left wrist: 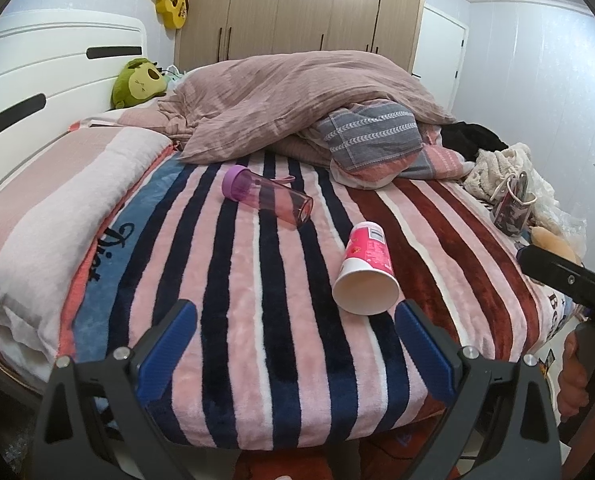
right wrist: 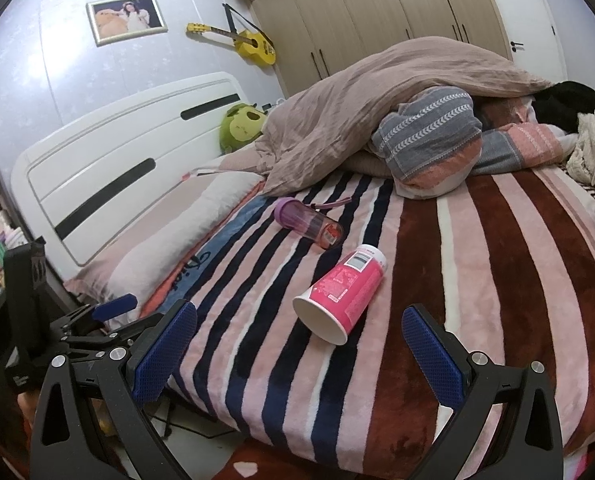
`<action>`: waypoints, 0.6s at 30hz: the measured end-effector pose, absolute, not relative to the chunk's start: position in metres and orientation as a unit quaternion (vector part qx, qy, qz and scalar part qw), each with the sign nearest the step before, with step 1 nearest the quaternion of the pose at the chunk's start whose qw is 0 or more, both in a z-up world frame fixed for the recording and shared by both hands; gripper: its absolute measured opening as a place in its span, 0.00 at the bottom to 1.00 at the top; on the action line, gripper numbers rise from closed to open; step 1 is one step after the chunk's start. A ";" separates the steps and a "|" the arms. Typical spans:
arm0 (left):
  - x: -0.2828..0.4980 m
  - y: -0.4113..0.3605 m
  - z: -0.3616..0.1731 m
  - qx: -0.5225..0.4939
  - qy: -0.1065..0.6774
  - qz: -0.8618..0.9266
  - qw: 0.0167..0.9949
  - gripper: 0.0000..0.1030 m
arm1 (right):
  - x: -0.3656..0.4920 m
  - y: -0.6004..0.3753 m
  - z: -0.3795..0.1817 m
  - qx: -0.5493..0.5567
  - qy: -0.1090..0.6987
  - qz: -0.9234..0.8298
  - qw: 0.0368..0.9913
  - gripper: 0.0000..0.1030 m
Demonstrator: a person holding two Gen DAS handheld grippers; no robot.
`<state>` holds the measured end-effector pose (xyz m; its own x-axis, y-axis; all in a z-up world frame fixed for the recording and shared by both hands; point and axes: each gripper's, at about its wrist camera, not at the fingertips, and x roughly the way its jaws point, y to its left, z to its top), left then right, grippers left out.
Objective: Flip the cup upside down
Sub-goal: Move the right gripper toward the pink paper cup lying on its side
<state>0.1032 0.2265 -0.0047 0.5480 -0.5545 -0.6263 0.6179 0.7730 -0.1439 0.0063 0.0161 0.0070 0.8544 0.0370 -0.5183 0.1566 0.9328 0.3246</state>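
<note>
A pink and white paper cup point(left wrist: 366, 268) lies on its side on the striped blanket point(left wrist: 233, 280), its open mouth toward me. It also shows in the right wrist view point(right wrist: 341, 292), mouth facing front left. My left gripper point(left wrist: 297, 320) is open and empty, just short of the cup, its right fingertip point(left wrist: 411, 320) beside the cup's rim. My right gripper point(right wrist: 299, 328) is open and empty, with the cup's mouth lying between and just beyond its fingertips. The right gripper's body shows at the right edge of the left wrist view point(left wrist: 565, 280); the left gripper shows at the left of the right wrist view point(right wrist: 97, 320).
A purple-capped clear bottle point(left wrist: 267, 196) lies on its side behind the cup, also in the right wrist view point(right wrist: 309, 222). A rumpled duvet point(left wrist: 297, 100) and pillows fill the far bed. A green plush toy point(left wrist: 137, 82) sits by the white headboard point(left wrist: 49, 64). A bag point(left wrist: 511, 204) sits at the right edge.
</note>
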 end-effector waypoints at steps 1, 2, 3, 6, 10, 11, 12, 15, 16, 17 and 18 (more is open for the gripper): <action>0.104 0.227 -0.006 0.047 0.338 -0.335 0.878 0.95 | 0.007 0.016 0.006 0.183 0.269 -0.030 0.945 1.00; 0.106 0.227 -0.006 0.047 0.337 -0.336 0.878 0.95 | 0.007 0.015 0.005 0.185 0.270 -0.028 0.944 1.00; 0.108 0.228 -0.007 0.046 0.337 -0.338 0.877 0.95 | 0.009 0.014 0.003 0.188 0.272 -0.026 0.943 1.00; 0.118 0.228 -0.010 0.041 0.338 -0.338 0.877 0.95 | 0.017 0.009 -0.004 0.197 0.281 -0.022 0.939 1.00; 0.135 0.225 -0.020 0.043 0.343 -0.326 0.880 0.95 | 0.036 -0.001 -0.020 0.222 0.302 -0.016 0.927 1.00; 0.140 0.226 -0.022 0.043 0.345 -0.325 0.880 0.95 | 0.042 -0.004 -0.025 0.230 0.308 -0.015 0.923 1.00; 0.145 0.224 -0.025 0.044 0.349 -0.322 0.879 0.95 | 0.049 -0.009 -0.031 0.242 0.315 -0.014 0.918 1.00; 0.160 0.221 -0.037 0.044 0.361 -0.315 0.877 0.95 | 0.069 -0.021 -0.052 0.284 0.335 -0.007 0.898 1.00; 0.164 0.221 -0.041 0.045 0.364 -0.314 0.876 0.95 | 0.076 -0.026 -0.061 0.300 0.343 -0.003 0.890 1.00; 0.170 0.220 -0.045 0.045 0.368 -0.311 0.875 0.95 | 0.082 -0.028 -0.068 0.312 0.349 0.000 0.884 1.00; 0.173 0.220 -0.048 0.045 0.371 -0.309 0.874 0.95 | 0.089 -0.031 -0.076 0.322 0.356 0.001 0.877 1.00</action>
